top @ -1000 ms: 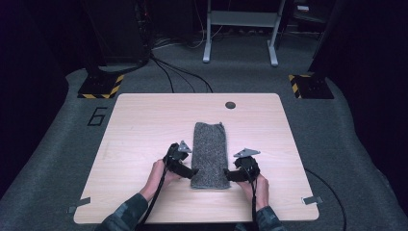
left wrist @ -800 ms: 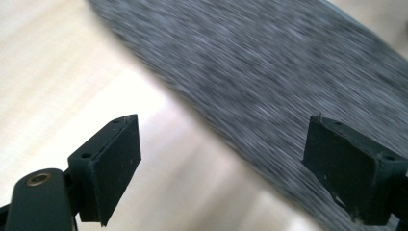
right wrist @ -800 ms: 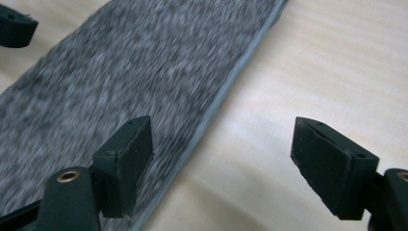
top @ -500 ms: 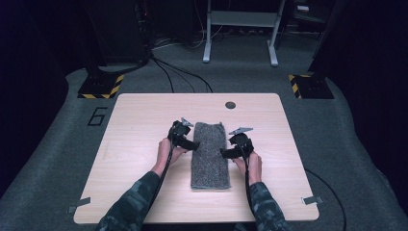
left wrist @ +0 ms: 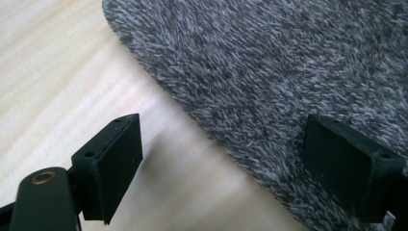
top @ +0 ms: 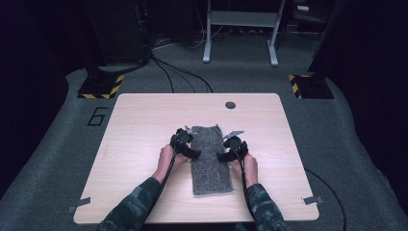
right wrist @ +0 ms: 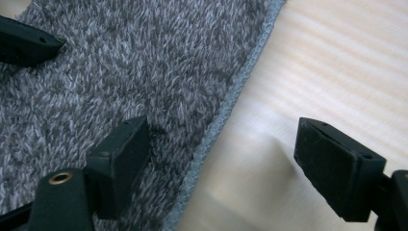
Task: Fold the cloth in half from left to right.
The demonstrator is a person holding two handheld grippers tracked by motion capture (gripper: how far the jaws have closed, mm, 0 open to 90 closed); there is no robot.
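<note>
Where high view blurs jaws, each hand-held gripper gapes empty astride towel edge.

a pale wooden table stands on grey carpet.

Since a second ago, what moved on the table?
Both hands slid up the grey towel, from its near end to its far end. The left claw and right claw now straddle its side edges, open, gripping nothing. The towel stayed folded in place on the wooden table.
</note>
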